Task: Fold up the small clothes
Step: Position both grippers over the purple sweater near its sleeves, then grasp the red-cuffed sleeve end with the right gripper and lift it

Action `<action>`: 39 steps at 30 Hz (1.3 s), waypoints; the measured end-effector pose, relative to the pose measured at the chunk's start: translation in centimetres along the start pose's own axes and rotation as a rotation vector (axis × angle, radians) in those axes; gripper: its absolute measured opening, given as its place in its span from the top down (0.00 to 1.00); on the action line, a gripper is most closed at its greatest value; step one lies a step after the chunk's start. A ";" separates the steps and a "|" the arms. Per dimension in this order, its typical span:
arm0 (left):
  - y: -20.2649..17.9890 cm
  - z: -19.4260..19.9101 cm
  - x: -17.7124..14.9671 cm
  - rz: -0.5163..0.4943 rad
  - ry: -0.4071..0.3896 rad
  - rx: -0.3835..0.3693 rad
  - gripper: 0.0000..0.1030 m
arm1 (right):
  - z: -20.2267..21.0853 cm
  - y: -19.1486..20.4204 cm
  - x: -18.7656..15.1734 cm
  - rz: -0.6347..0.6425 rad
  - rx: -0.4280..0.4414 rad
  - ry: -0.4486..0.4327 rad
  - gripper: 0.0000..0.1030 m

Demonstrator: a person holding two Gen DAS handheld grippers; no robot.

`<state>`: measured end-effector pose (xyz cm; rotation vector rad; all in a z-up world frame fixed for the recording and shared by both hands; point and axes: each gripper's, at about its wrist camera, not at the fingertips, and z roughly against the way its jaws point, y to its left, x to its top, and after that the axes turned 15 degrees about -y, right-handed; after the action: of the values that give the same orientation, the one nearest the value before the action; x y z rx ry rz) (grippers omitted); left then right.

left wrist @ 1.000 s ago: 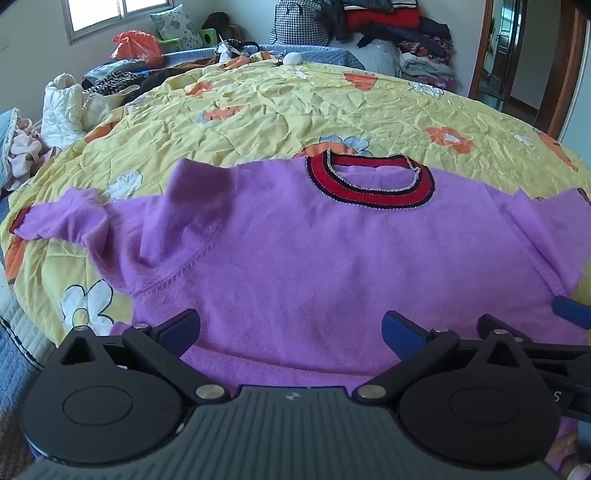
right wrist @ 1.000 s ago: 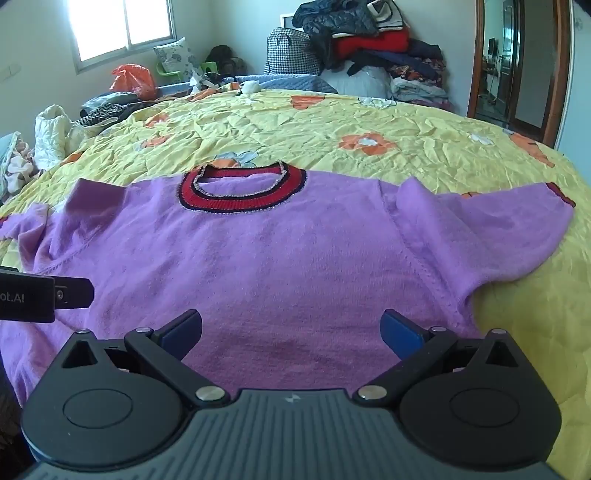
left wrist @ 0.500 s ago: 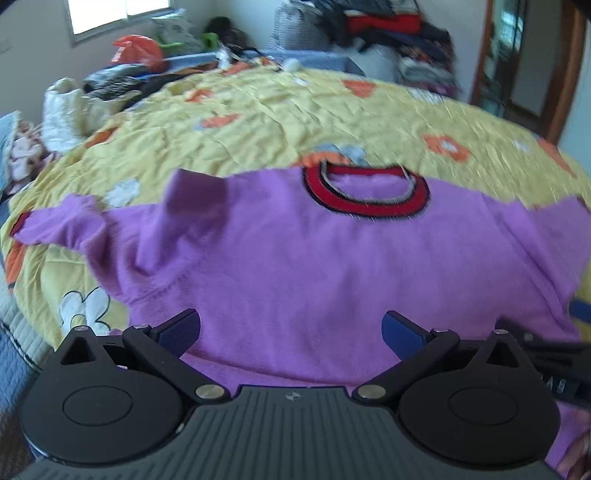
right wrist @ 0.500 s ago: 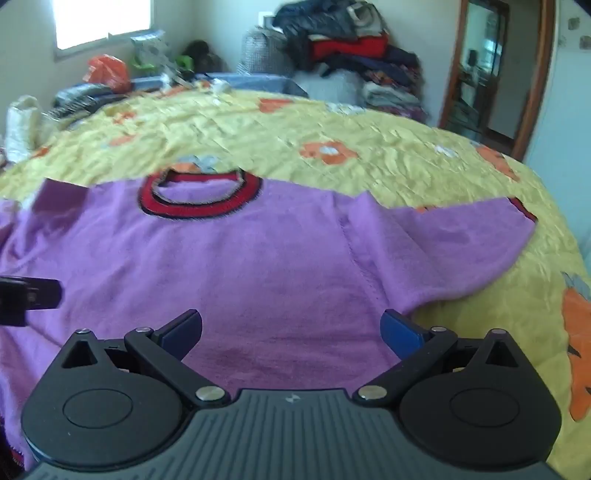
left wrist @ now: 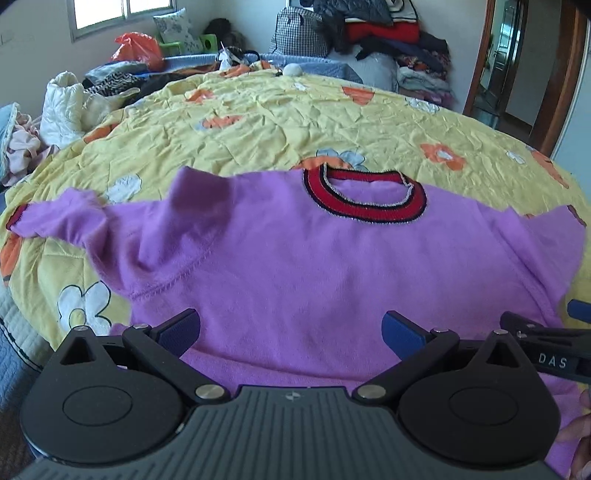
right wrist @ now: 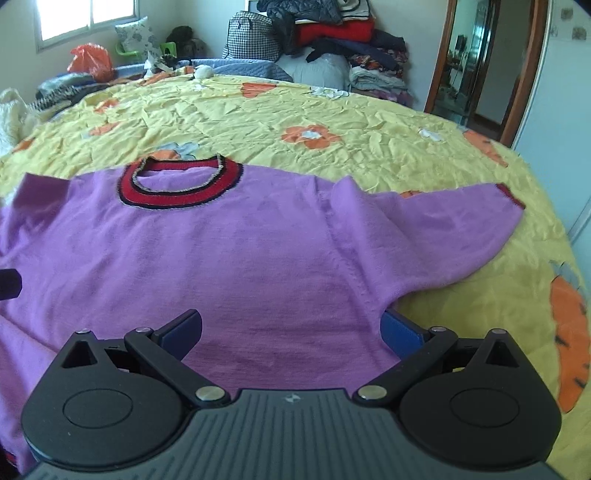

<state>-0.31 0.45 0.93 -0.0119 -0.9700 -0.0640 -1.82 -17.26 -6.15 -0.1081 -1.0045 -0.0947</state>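
Note:
A small purple sweater [left wrist: 314,266] with a red and black collar [left wrist: 364,201] lies spread flat on a yellow flowered bedspread [left wrist: 295,122], collar away from me. It also shows in the right wrist view [right wrist: 229,251]. Its left sleeve [left wrist: 70,221] is rumpled; its right sleeve [right wrist: 454,229] lies out flat. My left gripper [left wrist: 291,332] is open and empty above the sweater's lower hem. My right gripper [right wrist: 291,330] is open and empty above the lower right of the body; it shows at the right edge of the left wrist view [left wrist: 546,332].
Loose clothes and a white padded item [left wrist: 61,107] lie at the bed's left edge. An orange bag [left wrist: 138,51] and a high pile of folded clothes [left wrist: 384,33] stand behind the bed. A wooden door frame [right wrist: 517,74] is at the right.
Both grippers shifted slightly over the sweater; the right one swung right, then partly back. The sweater lies as before. Both jaws stayed open.

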 end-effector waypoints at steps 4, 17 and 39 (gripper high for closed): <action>-0.2 0.0 0.2 -0.012 0.016 0.038 0.00 | 0.4 -0.7 0.8 -0.008 0.016 -0.009 0.00; -0.3 0.8 0.9 0.013 -0.047 0.061 0.00 | 2.8 -7.8 2.6 -0.098 0.140 -0.232 0.00; -0.5 -1.4 0.3 -0.050 -0.038 0.039 0.00 | -17.8 -31.6 3.3 -0.227 -0.204 -0.064 0.00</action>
<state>0.97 -0.12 0.33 0.0473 -1.0097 -0.0909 10.75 -51.01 -11.35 -0.1842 -1.0665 -0.4038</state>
